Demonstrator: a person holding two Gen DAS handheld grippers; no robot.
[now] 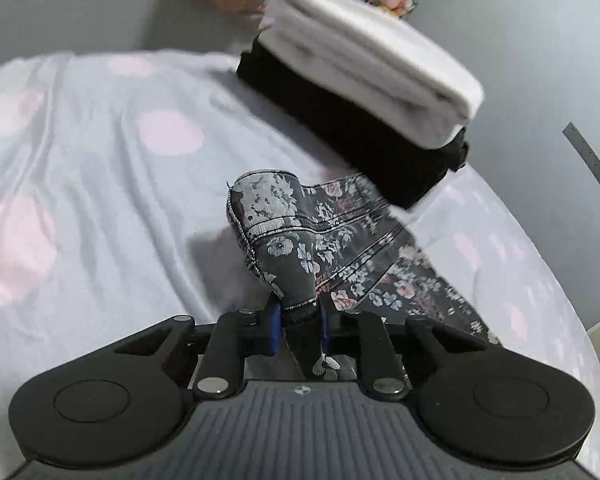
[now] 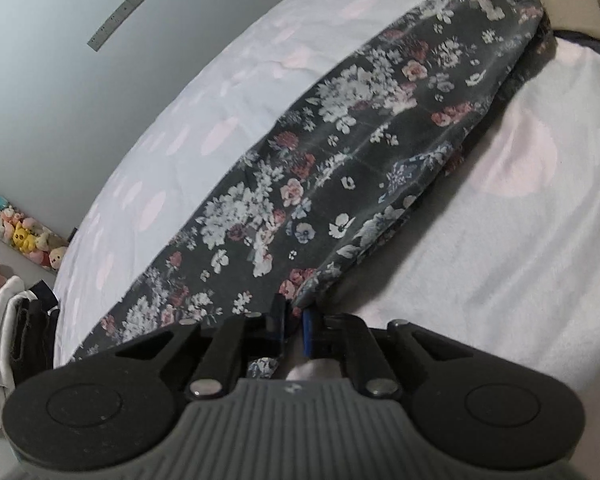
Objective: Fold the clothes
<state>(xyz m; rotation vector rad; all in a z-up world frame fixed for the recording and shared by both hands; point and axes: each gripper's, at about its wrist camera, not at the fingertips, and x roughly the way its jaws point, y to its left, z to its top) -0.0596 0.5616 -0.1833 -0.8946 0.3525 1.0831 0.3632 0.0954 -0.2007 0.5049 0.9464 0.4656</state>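
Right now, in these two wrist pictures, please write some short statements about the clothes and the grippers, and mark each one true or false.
1. The left gripper is shut on the floral garment. True.
2. The right gripper stands wide open above bare sheet. False: its jaws pinch the floral garment's edge.
3. A folded white garment lies on top of a black garment. True.
4. The bedsheet is plain dark blue. False: it is pale with pink spots.
5. The floral garment is already folded into a small square. False: in the right wrist view it lies stretched out long.
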